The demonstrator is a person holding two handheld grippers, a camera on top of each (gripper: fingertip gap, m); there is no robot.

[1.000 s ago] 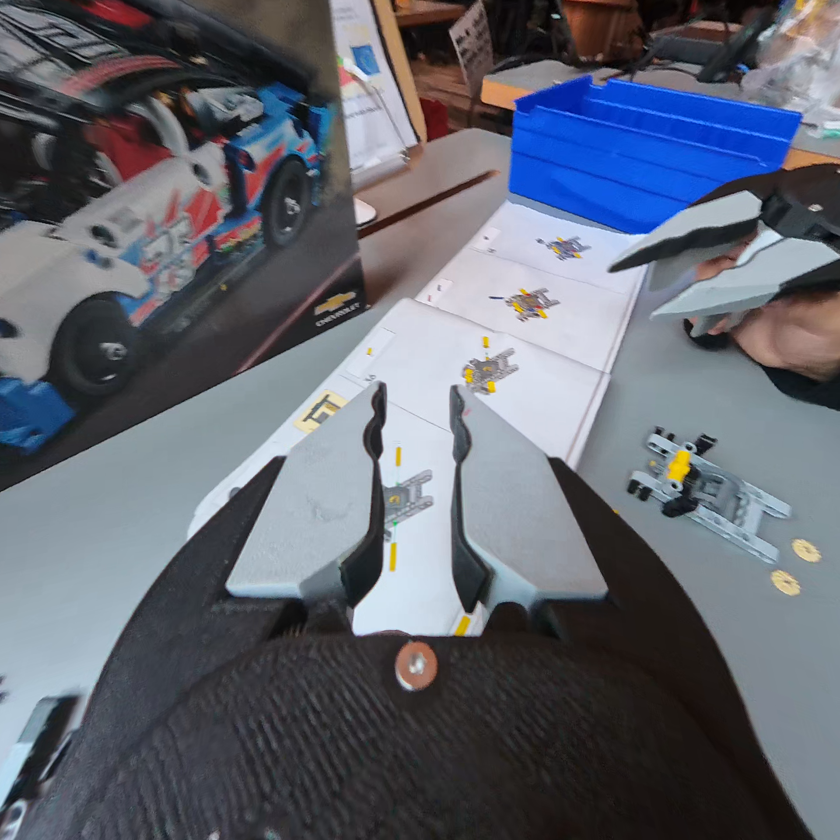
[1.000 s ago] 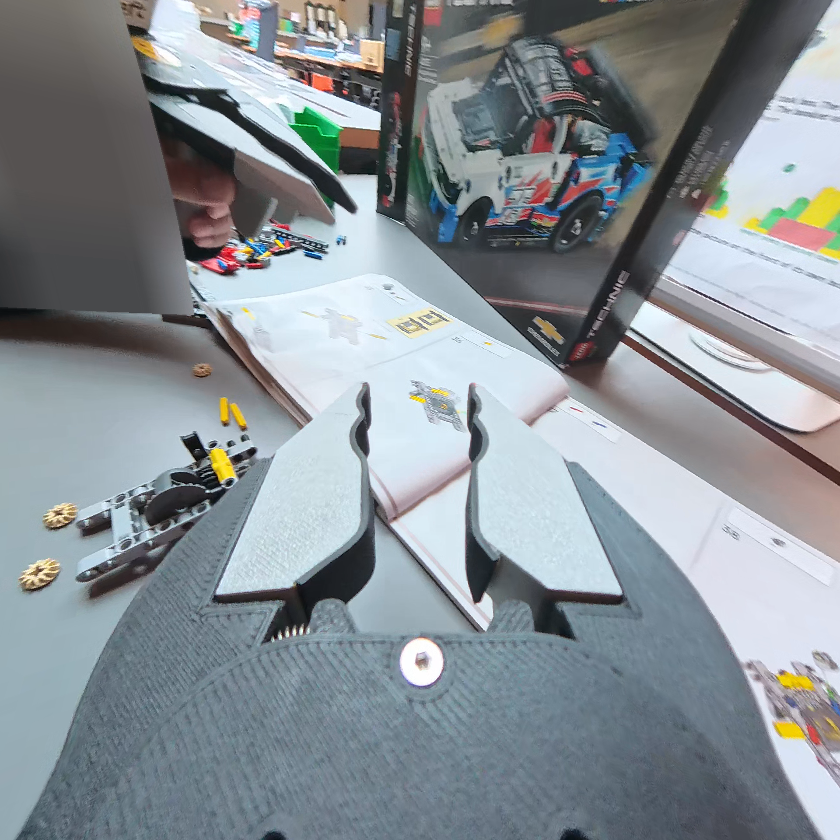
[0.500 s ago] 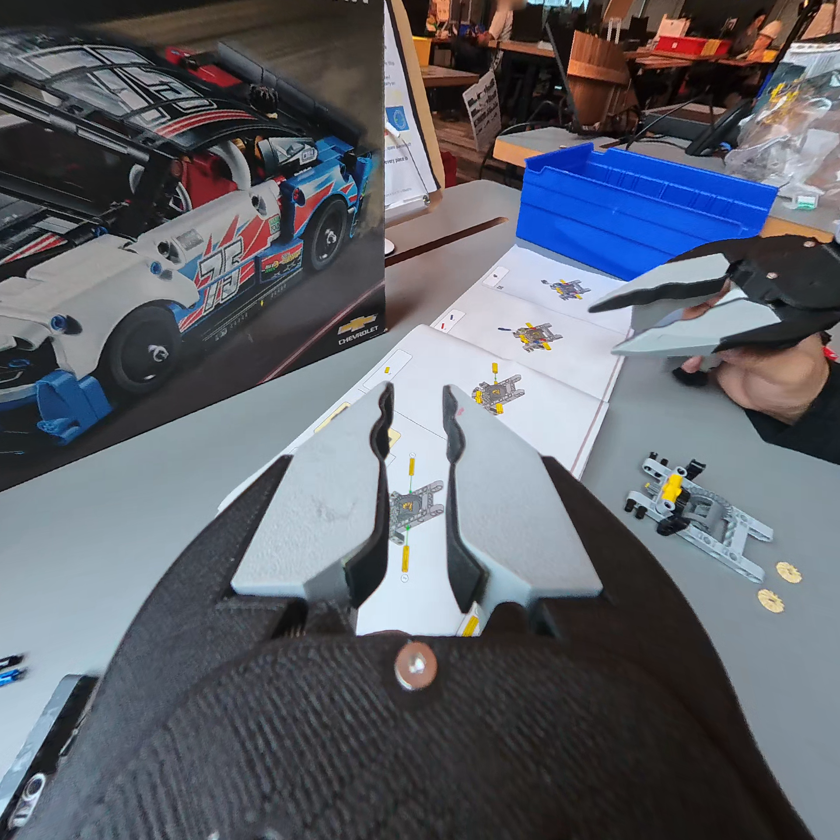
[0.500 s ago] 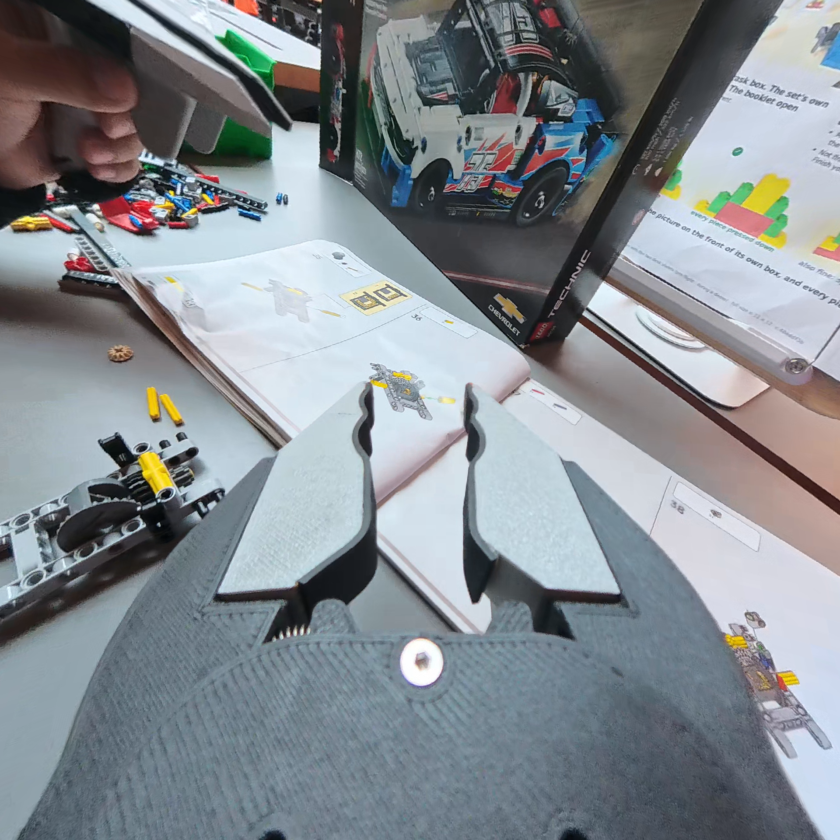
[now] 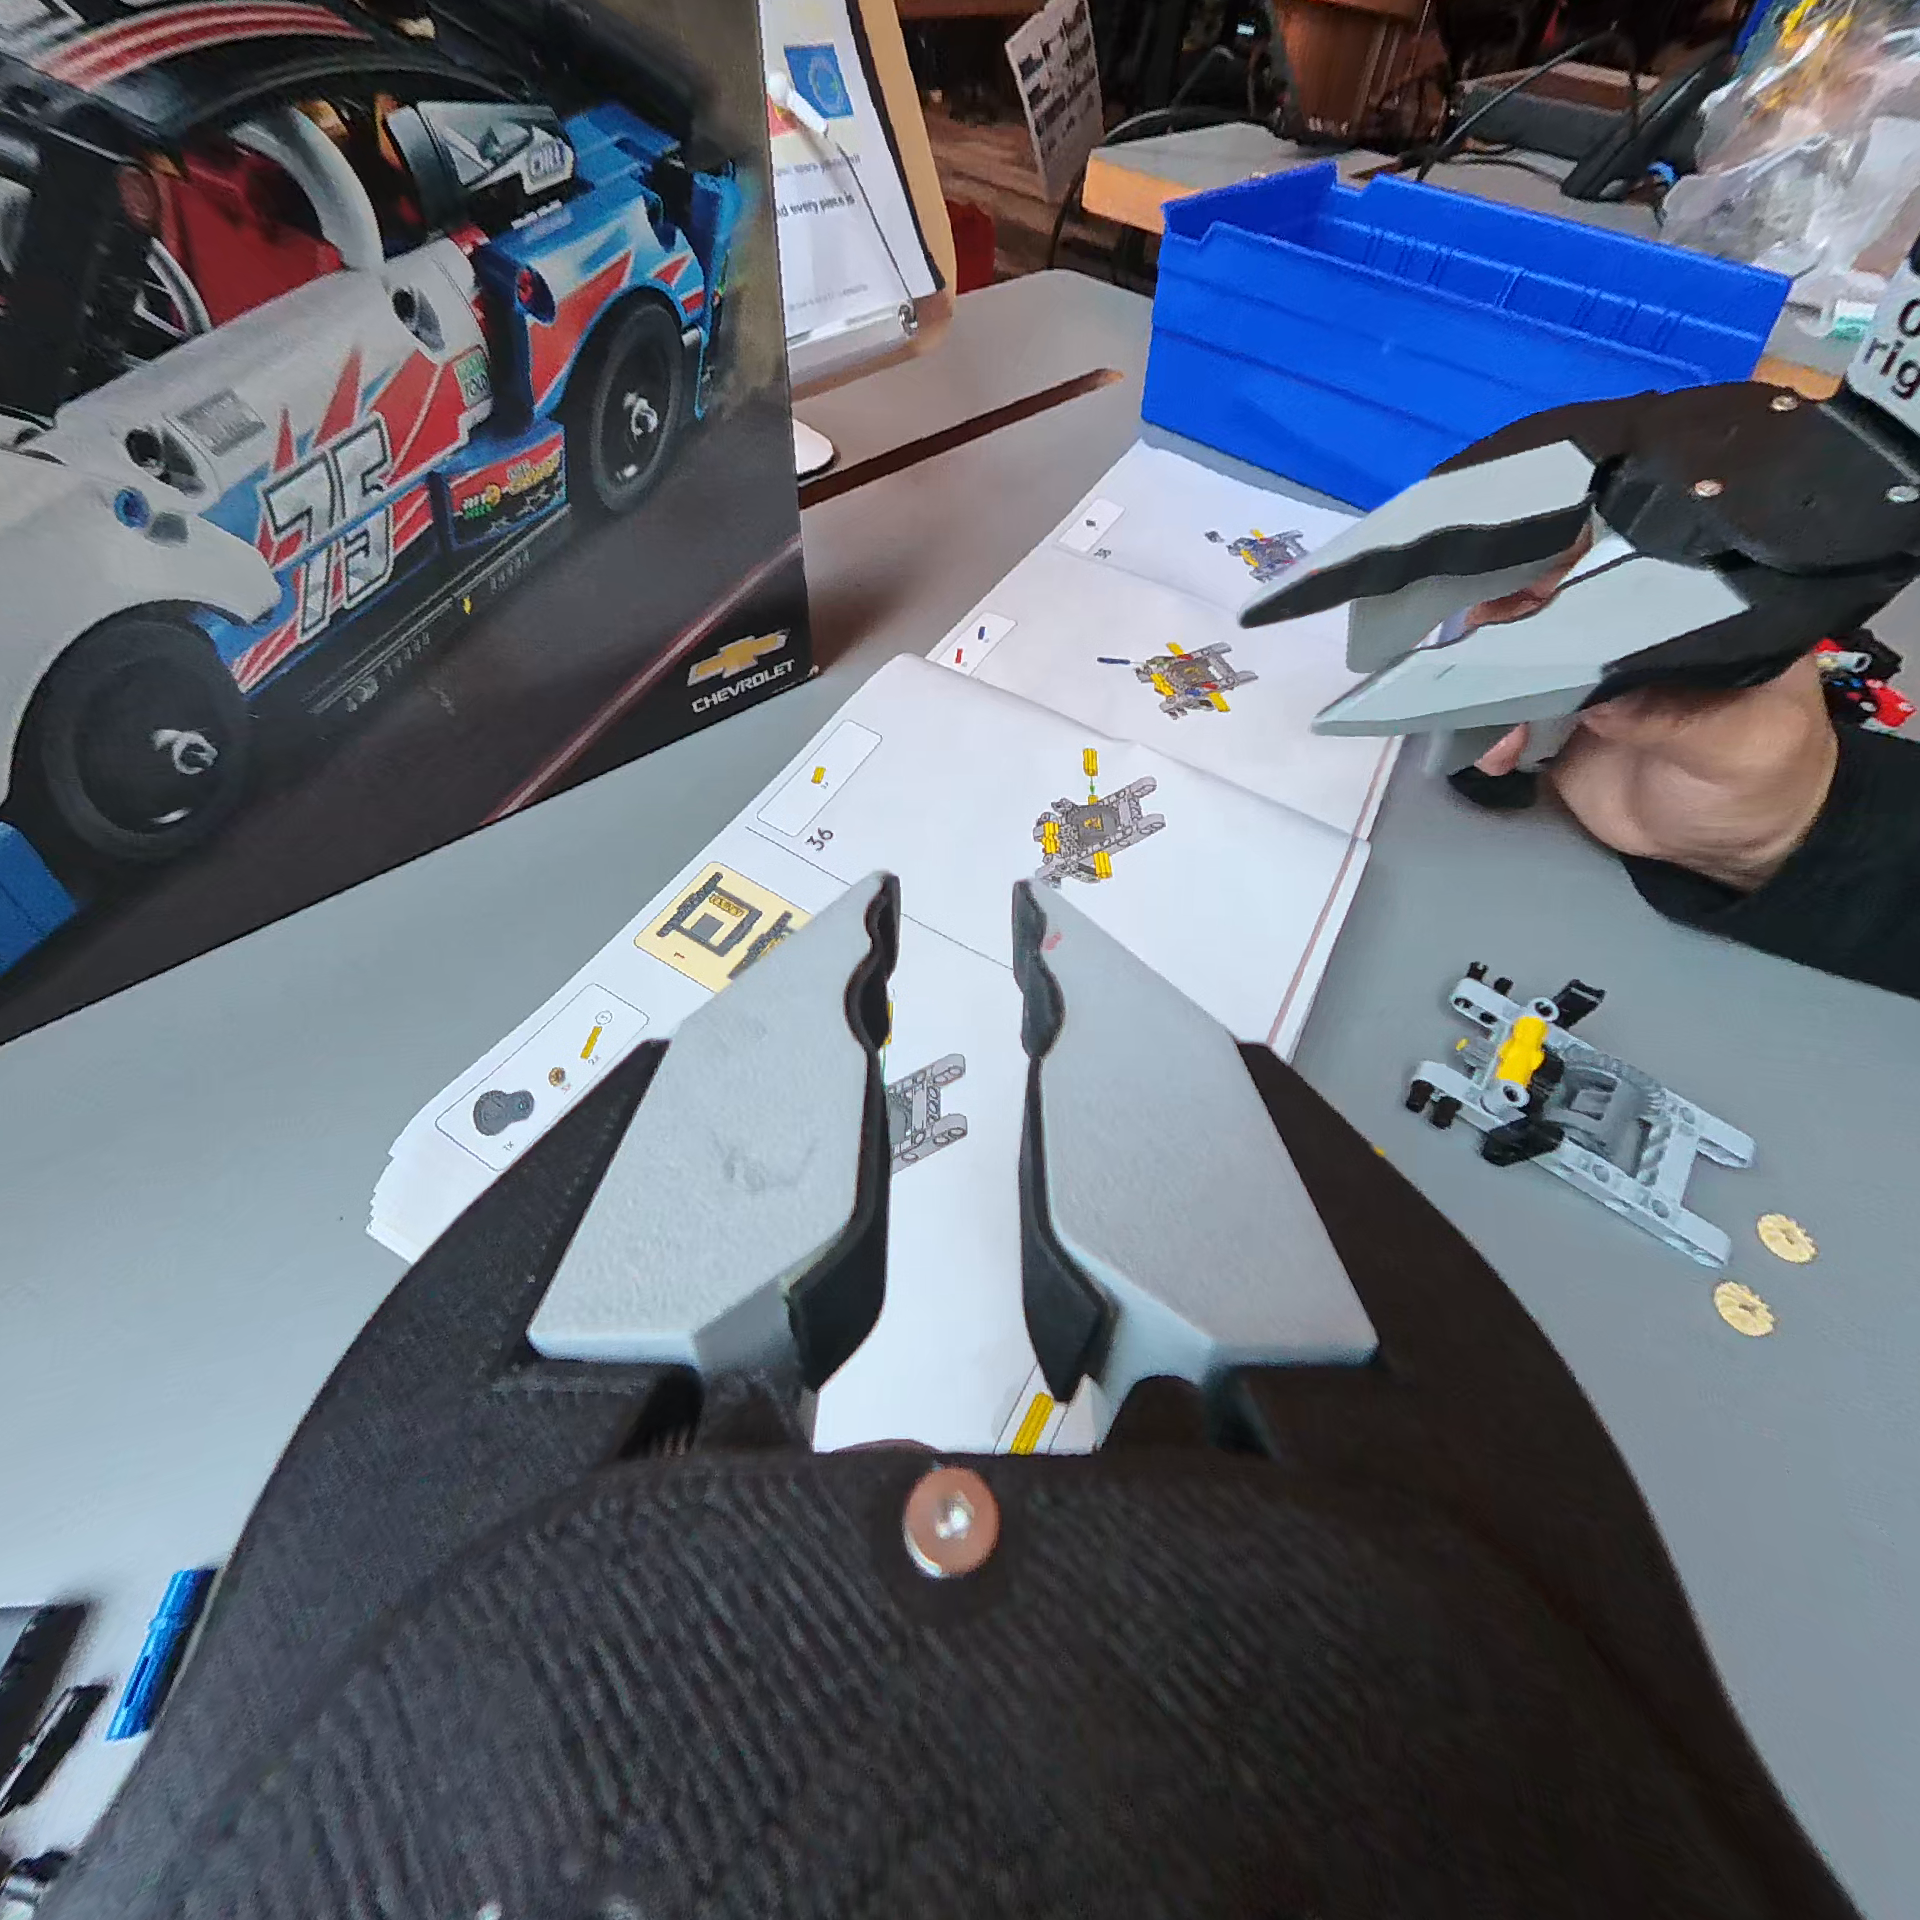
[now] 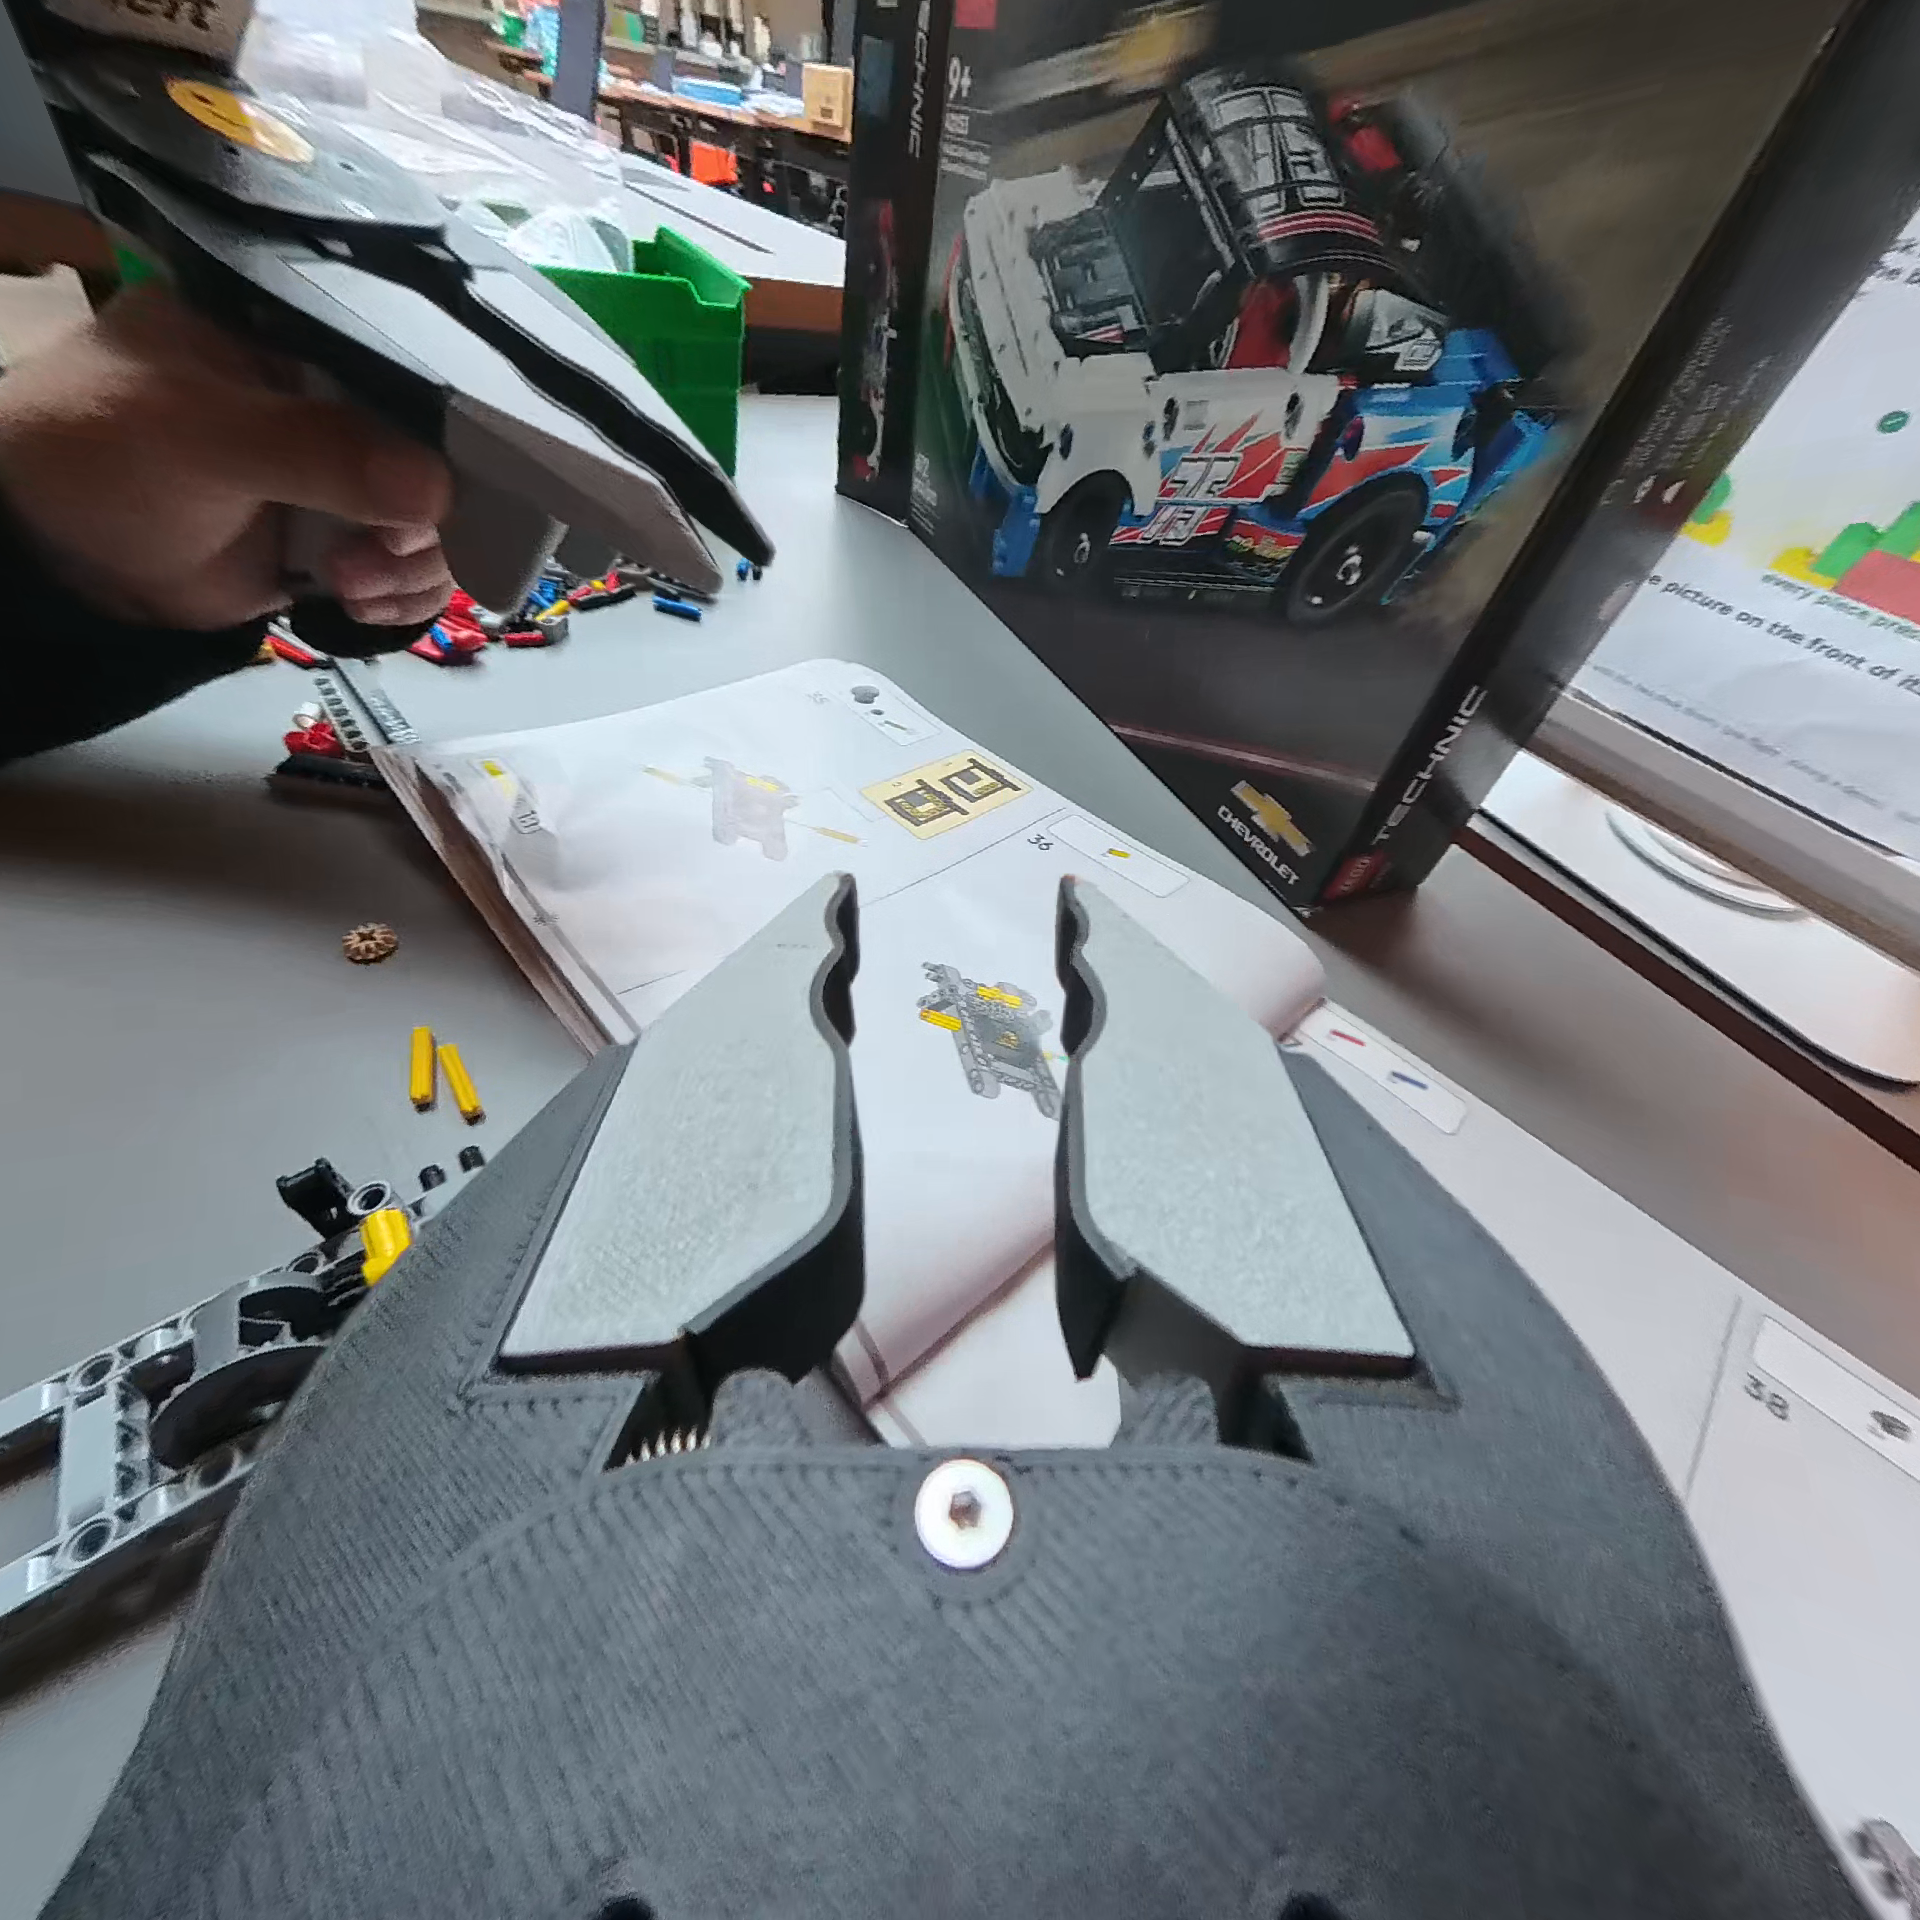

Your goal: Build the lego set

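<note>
A grey lego frame assembly [image 5: 1569, 1117] with a yellow piece and black pins lies on the grey table right of the open instruction booklet [image 5: 1039, 831]. In the right wrist view it lies at the lower left [image 6: 156, 1403]. My left gripper [image 5: 954, 904] is open and empty, above the booklet. My right gripper [image 6: 954, 904] is open and empty, also above the booklet [image 6: 727, 810]; it shows at the right of the left wrist view [image 5: 1288, 665]. Two yellow axles [image 6: 442, 1070] and a tan gear [image 6: 369, 942] lie on the table. Two tan gears [image 5: 1766, 1273] lie beside the assembly.
The lego set box [image 5: 364, 416] stands at the back left. A blue bin [image 5: 1434, 332] stands beyond the booklet. A pile of loose lego pieces [image 6: 520, 623] and a green bin [image 6: 665, 322] lie behind my left gripper [image 6: 727, 551]. A framed sheet [image 6: 1766, 644] stands right of the box. The tan gear [image 6: 369, 942] is about 15 cm from both grippers' fingertips.
Both grippers have shifted a little over the booklet and both have opened slightly wider. The lego pieces have not moved.
</note>
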